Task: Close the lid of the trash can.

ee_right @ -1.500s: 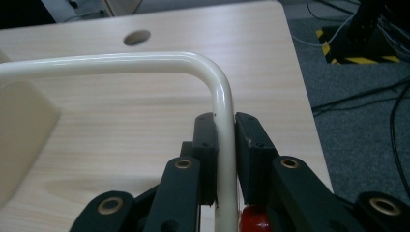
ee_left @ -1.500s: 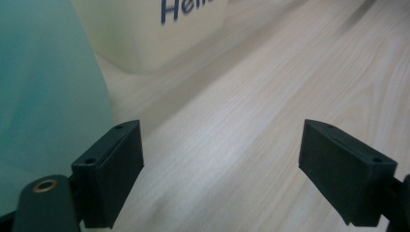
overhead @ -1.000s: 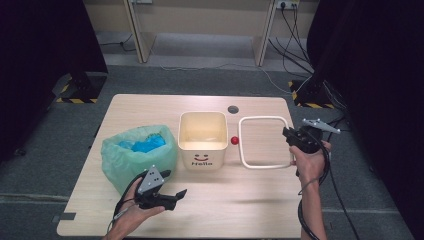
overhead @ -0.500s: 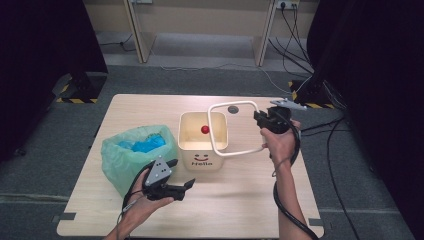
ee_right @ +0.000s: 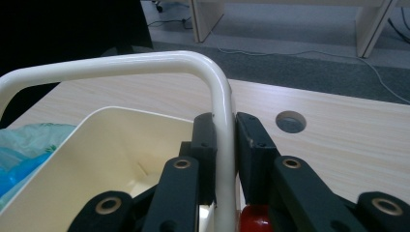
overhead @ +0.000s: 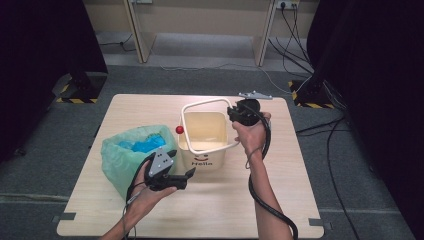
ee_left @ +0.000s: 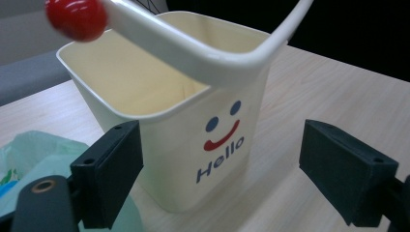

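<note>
A cream bin printed "Hello" stands mid-table. My right gripper is shut on the side bar of a cream rectangular frame, which it holds tilted over the bin's mouth. A red knob sits on the frame's left side. In the right gripper view the bar is pinched between my right gripper's pads, with a red rounded part low between the fingers. My left gripper stands open just in front of the bin. In the left gripper view my left gripper has nothing between its pads, and frame and knob hang above.
A green bag with blue contents stands left of the bin, close to my left hand. A round hole lies in the wooden table behind the right gripper. Cables run over the floor beyond the table.
My right gripper has carried the frame leftward from beside the bin to above its mouth. My left gripper has edged up and toward the bin's front.
</note>
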